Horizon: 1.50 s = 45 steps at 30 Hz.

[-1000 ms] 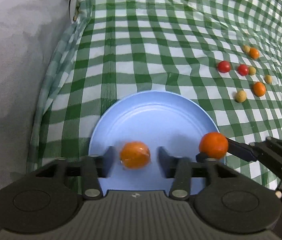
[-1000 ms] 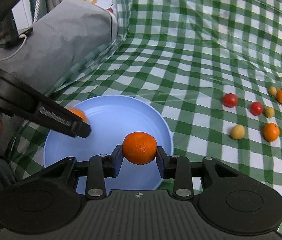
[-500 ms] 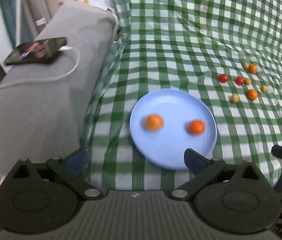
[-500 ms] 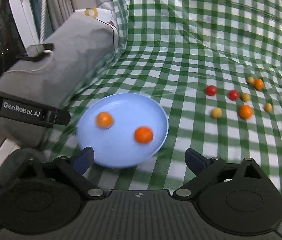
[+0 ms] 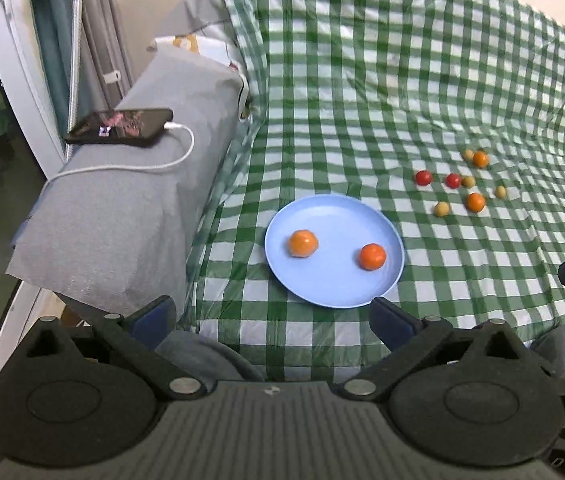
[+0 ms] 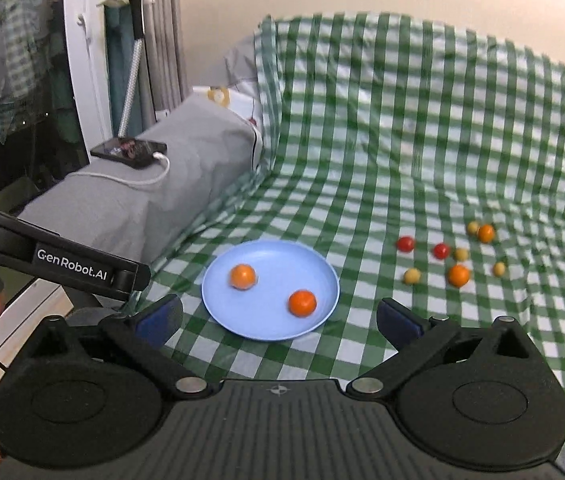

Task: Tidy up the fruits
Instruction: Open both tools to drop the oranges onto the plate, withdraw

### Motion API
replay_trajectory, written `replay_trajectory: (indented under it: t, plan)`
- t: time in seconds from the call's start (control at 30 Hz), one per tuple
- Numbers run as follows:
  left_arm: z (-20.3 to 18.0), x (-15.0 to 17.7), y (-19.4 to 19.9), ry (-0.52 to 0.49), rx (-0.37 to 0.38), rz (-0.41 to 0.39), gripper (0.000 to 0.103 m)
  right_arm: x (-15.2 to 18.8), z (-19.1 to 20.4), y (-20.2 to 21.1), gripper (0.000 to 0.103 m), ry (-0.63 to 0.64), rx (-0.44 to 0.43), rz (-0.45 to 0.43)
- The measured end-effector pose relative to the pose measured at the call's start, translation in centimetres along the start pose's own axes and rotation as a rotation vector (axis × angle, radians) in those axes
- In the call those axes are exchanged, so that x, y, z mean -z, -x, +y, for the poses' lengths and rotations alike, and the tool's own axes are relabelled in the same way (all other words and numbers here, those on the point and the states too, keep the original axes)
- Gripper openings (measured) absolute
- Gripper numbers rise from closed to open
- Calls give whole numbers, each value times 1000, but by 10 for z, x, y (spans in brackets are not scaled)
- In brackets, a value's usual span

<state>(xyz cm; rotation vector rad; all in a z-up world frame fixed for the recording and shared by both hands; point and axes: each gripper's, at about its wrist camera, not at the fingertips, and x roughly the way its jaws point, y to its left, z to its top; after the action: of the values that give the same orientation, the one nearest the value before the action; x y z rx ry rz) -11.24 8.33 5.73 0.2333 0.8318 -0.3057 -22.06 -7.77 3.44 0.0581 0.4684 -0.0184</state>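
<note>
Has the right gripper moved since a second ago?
Yes. The right gripper has pulled back and up from the blue plate, leaving its orange there; jaws opening, empty.

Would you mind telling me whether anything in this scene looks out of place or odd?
Nothing is spilled or damaged. The only oddity: a phone on its white charging cable lies on the grey cushion beside the checked cloth, apart from the fruit and the blue plate.

Both oranges released onto the plate

The left hand-held gripper (image 5: 270,318) and right hand-held gripper (image 6: 278,318) are pulling back, jaws wide and empty, leaving two oranges (image 5: 303,243) (image 5: 372,256) on the blue plate (image 5: 334,292).
</note>
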Motion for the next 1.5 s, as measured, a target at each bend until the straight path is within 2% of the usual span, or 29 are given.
replay_trajectory:
  t: [0.3,0.7,1.3,1.5]
  plan:
    - [-3,10,34,-1,-7,-61,102,4,9,33,102,21,4,-83]
    - [-4,10,45,-12,5,-90,102,4,13,41,102,16,11,-106]
    - [-14,-4,19,-38,-9,-31,102,9,-6,15,102,-53,-8,-51]
    - [-29,-19,0,-61,6,10,102,11,-30,2,102,-132,27,-38]
